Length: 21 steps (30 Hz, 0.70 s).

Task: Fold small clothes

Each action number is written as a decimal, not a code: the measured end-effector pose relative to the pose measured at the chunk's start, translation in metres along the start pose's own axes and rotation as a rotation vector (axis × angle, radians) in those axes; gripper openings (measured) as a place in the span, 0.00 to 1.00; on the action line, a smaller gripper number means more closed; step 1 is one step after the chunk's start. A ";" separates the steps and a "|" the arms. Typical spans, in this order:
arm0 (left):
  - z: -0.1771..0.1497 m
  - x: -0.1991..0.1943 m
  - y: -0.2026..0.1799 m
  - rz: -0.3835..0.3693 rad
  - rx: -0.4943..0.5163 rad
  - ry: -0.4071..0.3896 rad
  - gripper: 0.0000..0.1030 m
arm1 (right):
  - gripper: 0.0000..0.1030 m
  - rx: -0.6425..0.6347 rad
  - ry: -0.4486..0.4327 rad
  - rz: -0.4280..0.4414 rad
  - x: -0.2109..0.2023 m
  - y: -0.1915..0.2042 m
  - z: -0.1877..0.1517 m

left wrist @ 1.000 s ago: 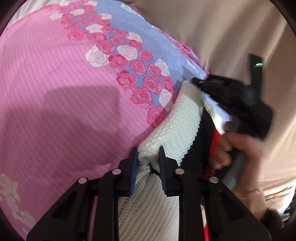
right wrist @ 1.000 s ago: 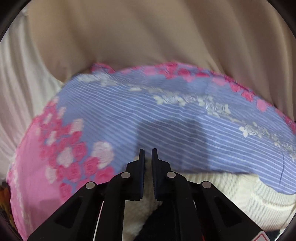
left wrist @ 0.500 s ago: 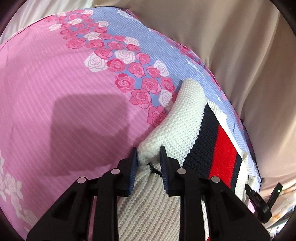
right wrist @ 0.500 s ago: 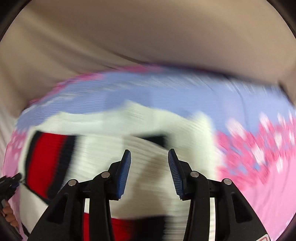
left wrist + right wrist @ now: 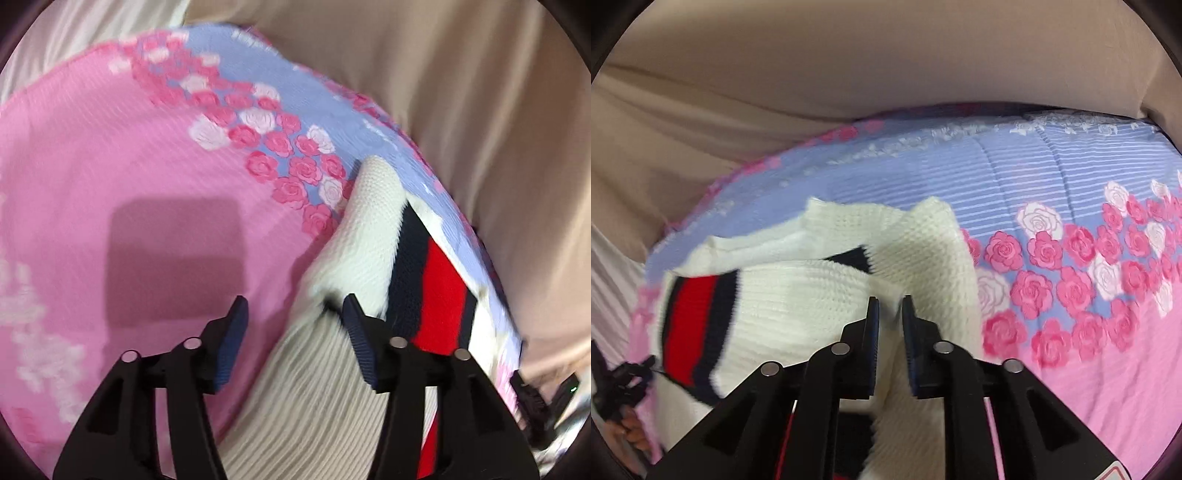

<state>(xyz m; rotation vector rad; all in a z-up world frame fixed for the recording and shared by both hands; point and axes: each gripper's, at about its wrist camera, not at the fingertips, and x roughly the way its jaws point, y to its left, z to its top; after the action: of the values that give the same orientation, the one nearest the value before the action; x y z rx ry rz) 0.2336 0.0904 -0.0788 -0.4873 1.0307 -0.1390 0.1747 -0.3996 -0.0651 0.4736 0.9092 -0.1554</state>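
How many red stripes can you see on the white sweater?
2 in the right wrist view of the sweater: one red stripe between dark bands at its left end, and a thin sliver low down beside the right gripper. Folds may hide others.

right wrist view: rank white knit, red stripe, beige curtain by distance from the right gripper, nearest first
1. White knit: pinched between the right gripper fingers.
2. Red stripe: off to the left, on the same sweater.
3. Beige curtain: top, beyond the bedspread.
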 end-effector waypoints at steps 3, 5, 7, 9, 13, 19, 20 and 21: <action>-0.042 -0.042 0.021 0.006 0.076 0.036 0.64 | 0.55 -0.015 -0.006 0.004 -0.053 -0.007 -0.037; -0.074 -0.062 0.035 0.026 0.093 0.085 0.66 | 0.56 -0.029 0.056 0.022 -0.084 -0.019 -0.083; -0.120 -0.086 0.056 0.057 0.071 0.145 0.68 | 0.56 -0.030 0.171 0.002 -0.108 -0.031 -0.142; -0.149 -0.101 0.072 0.063 0.019 0.189 0.69 | 0.56 0.014 0.296 0.005 -0.132 -0.044 -0.211; -0.191 -0.118 0.077 0.018 -0.087 0.195 0.77 | 0.56 0.142 0.404 0.080 -0.161 -0.043 -0.290; -0.184 -0.095 0.043 0.010 -0.063 0.200 0.38 | 0.54 0.141 0.332 0.157 -0.145 -0.011 -0.302; -0.180 -0.092 0.040 -0.014 -0.057 0.227 0.12 | 0.31 0.145 0.316 0.159 -0.142 -0.008 -0.297; -0.175 -0.093 0.037 -0.031 -0.063 0.255 0.12 | 0.12 0.161 0.315 0.170 -0.137 -0.009 -0.290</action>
<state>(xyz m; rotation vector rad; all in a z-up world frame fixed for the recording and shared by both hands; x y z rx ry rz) 0.0328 0.0975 -0.0955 -0.5524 1.2802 -0.1999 -0.1209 -0.2837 -0.1112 0.7362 1.1642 0.0027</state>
